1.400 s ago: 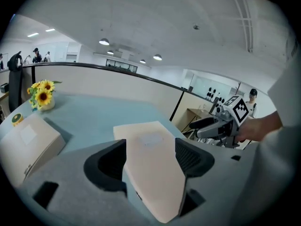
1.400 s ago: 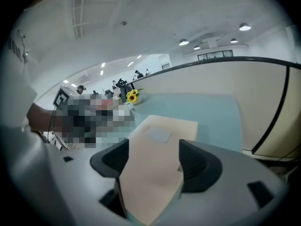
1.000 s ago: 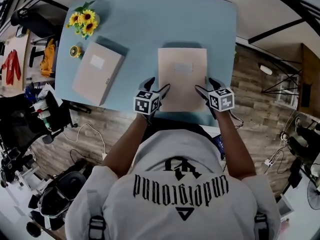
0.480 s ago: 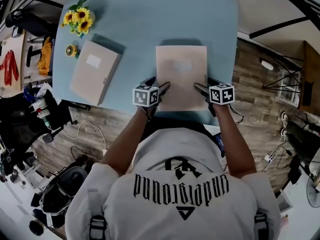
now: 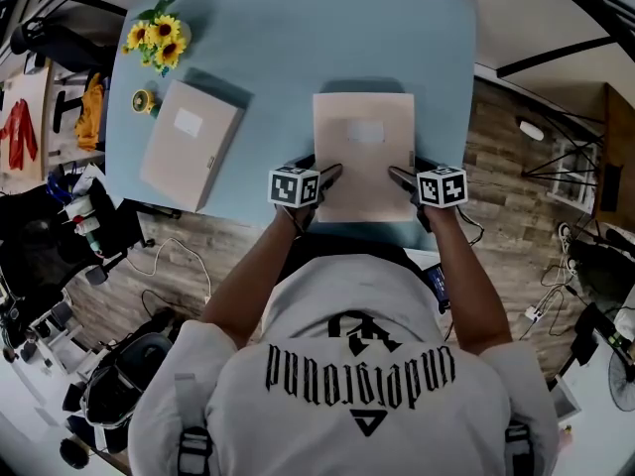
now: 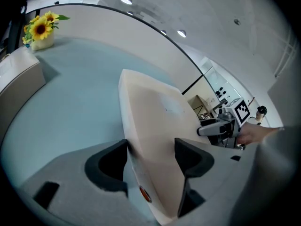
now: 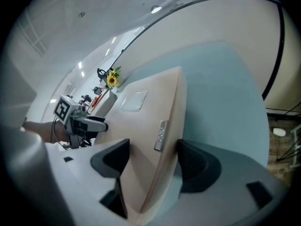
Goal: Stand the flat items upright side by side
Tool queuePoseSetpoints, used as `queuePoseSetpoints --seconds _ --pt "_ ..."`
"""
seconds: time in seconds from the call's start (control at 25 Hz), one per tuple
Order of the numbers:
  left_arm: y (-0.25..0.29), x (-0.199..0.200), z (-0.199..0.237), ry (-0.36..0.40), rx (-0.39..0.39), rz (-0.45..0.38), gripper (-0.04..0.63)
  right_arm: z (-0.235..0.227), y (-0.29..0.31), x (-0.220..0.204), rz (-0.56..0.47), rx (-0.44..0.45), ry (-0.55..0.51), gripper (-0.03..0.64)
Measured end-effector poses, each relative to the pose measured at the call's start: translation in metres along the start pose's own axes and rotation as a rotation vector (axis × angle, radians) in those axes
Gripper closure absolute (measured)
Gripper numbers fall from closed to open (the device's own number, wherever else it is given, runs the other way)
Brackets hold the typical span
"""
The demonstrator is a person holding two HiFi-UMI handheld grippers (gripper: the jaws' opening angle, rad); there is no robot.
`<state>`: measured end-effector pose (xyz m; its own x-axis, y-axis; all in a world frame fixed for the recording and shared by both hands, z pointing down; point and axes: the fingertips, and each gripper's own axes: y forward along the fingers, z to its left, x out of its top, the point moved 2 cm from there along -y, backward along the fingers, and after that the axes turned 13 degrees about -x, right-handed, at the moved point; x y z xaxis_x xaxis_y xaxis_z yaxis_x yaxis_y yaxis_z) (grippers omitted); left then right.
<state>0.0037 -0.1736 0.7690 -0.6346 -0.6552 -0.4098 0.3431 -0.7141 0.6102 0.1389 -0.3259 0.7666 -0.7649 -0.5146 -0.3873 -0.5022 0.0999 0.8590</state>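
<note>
A beige flat box file [image 5: 363, 152] lies on the blue table [image 5: 298, 58], near its front edge. A second beige file [image 5: 189, 145] lies flat at the left, slightly turned. My left gripper [image 5: 316, 170] straddles the near left edge of the middle file, and my right gripper [image 5: 412, 170] straddles its near right edge. Seen from the left gripper [image 6: 150, 147], the file's side edge [image 6: 141, 140] runs between the open jaws. From the right gripper [image 7: 153, 147], the spine with its metal label holder [image 7: 161, 135] sits between them. Both pairs of jaws have just been closing around the file.
A bunch of sunflowers [image 5: 154, 40] and a small yellow object [image 5: 145, 99] stand at the table's far left corner. The table's front edge [image 5: 377, 228] lies just below the grippers. Chairs, cables and gear clutter the wooden floor at the left [image 5: 60, 266].
Both grippers have come down onto the near side edges of the middle file and their jaws have narrowed a little. Both files lie where they were.
</note>
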Motion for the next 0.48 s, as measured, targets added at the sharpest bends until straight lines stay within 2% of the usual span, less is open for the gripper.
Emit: queuePoseSetpoints --seconds 0.24,0.48 --pt "-0.002 0.004 -0.004 0.025 0.007 0.026 0.275 0.004 -0.005 0.002 0.006 -0.028 -0.006 0.304" --pt "-0.018 0.038 -0.013 0.153 0.035 0.027 0.275 0.016 -0.02 0.028 -0.062 -0.071 -0.028 0.31"
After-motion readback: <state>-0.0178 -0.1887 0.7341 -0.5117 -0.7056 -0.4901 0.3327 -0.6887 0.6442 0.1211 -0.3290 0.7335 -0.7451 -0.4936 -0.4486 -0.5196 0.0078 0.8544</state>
